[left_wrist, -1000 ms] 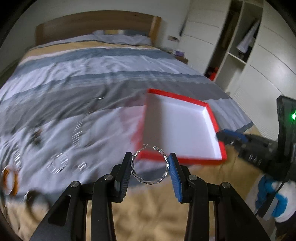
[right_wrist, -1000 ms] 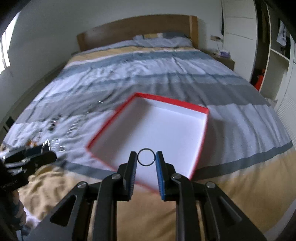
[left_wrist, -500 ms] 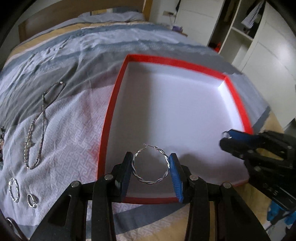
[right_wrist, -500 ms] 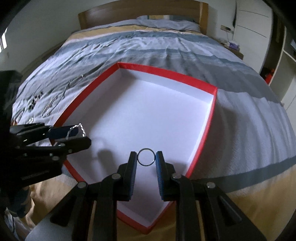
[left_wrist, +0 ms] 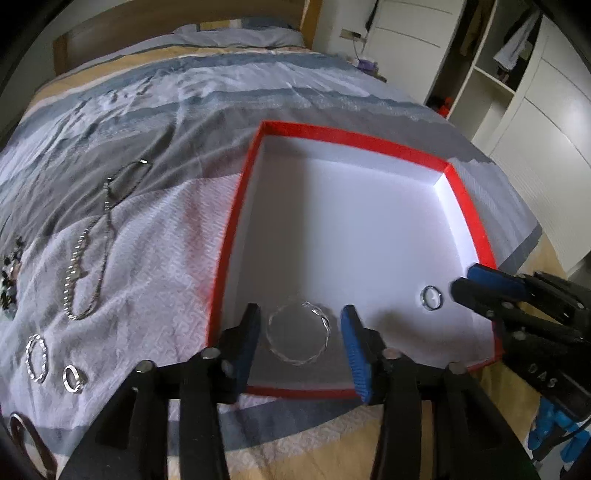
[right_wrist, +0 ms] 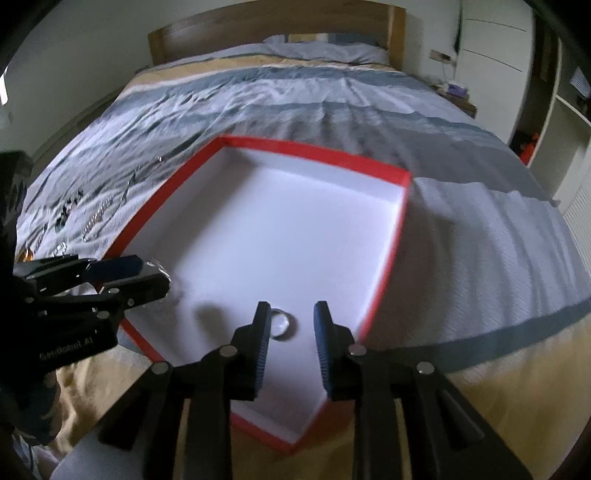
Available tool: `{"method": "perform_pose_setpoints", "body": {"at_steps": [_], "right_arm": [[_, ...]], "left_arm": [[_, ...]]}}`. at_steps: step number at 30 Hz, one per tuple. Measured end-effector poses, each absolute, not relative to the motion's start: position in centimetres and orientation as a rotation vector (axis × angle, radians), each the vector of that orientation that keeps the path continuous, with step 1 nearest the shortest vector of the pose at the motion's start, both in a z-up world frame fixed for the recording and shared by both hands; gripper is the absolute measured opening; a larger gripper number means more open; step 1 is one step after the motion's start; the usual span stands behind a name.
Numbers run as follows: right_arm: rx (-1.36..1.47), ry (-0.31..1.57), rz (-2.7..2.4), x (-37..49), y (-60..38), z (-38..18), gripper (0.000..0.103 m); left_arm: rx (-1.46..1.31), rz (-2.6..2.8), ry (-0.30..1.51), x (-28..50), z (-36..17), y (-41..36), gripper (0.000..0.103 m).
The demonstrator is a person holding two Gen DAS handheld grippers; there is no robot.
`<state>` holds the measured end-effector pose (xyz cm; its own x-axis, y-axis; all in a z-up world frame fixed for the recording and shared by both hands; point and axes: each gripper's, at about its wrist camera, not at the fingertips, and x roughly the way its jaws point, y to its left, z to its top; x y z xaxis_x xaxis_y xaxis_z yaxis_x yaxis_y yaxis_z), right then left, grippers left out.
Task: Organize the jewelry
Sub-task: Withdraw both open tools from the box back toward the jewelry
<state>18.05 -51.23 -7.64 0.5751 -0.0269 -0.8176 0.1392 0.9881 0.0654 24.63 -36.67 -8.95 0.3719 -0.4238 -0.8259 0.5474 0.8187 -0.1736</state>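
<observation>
- Left gripper [left_wrist: 300,332] low over the near edge of the red-rimmed white box [left_wrist: 466,206]; fingers [left_wrist: 246,332] just been spreading, now released, clear gaps on both sides of the twisted silver hoop earring [left_wrist: 297,334].
- Hoop earring blurred, between the left fingers over the white box floor near the left front corner; whether resting or falling, cannot tell.
- Right gripper [right_wrist: 291,334] above the box's near right part; fingers [right_wrist: 322,332] parted a little, just been opening, gripping nothing.
- Plain silver ring [right_wrist: 281,325] on the white floor, just beside the right gripper's left finger, apart from the blue pad.
- On the striped duvet [left_wrist: 155,236] left of the box: a long silver chain [left_wrist: 88,254], a second twisted hoop [left_wrist: 36,357], a small band ring [left_wrist: 72,378].
- Wooden headboard [right_wrist: 273,26] far behind; white wardrobe [left_wrist: 535,122] on the right.
</observation>
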Motion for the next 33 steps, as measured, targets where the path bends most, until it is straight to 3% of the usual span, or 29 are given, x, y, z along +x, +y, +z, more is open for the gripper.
{"method": "perform_pose_setpoints", "body": {"at_steps": [4, 14, 30, 33], "right_arm": [[0.132, 0.931, -0.121, 15.8, -51.3, -5.3, 0.024], [0.131, 0.849, -0.083, 8.8, -46.7, 2.0, 0.024], [0.143, 0.716, 0.084, -1.0, -33.6, 9.2, 0.025], [0.15, 0.711, 0.114, -1.7, -31.7, 9.0, 0.025]], "left_arm": [[0.119, -0.62, 0.998, 23.4, -7.2, -35.4, 0.056], [0.071, -0.568, 0.913, 16.7, -0.3, -27.9, 0.061], [0.074, -0.283, 0.814, 3.7, 5.9, -6.1, 0.065], [0.036, -0.222, 0.825, 2.8, 5.6, -1.9, 0.074]]}}
